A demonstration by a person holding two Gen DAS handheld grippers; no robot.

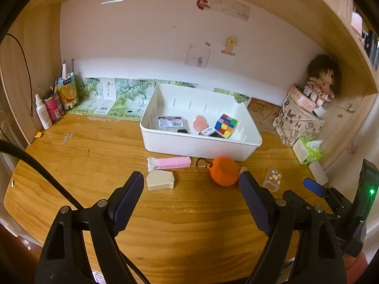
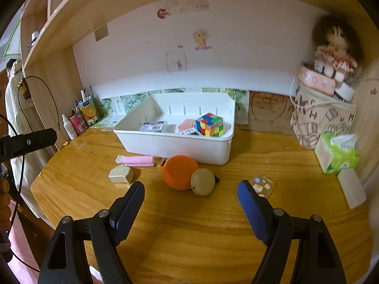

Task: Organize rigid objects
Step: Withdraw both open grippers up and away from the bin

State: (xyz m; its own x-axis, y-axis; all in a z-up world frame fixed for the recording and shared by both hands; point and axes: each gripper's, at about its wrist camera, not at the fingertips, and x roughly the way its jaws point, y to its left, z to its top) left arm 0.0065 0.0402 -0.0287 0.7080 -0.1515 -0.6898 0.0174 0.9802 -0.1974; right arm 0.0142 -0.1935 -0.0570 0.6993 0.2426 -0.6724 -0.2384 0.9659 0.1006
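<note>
A white bin (image 1: 156, 139) (image 2: 165, 146) stands mid-desk and holds a colourful cube (image 1: 225, 123) (image 2: 210, 124), a flat pack (image 1: 171, 121), a pink disc (image 1: 199, 122) and small dark items. In front of it lie a pink strip (image 1: 170, 162) (image 2: 138, 161), a cream block (image 1: 160, 179) (image 2: 121, 174), an orange round case (image 1: 225, 170) (image 2: 179, 172), a beige round pouch (image 2: 203, 181) and a clear box of small pieces (image 1: 272, 179) (image 2: 260, 185). My left gripper (image 1: 190, 182) is open, empty, short of the cream block and orange case. My right gripper (image 2: 190, 190) is open, empty, just before the pouch.
A desk alcove with wooden side walls. Bottles and cartons (image 1: 56, 101) crowd the left back corner. A printed bag with a doll (image 1: 321, 80) (image 2: 334, 54) and a tissue pack (image 1: 308, 151) (image 2: 338, 153) stand at the right. The right gripper's body (image 1: 331, 196) shows at the left view's right edge.
</note>
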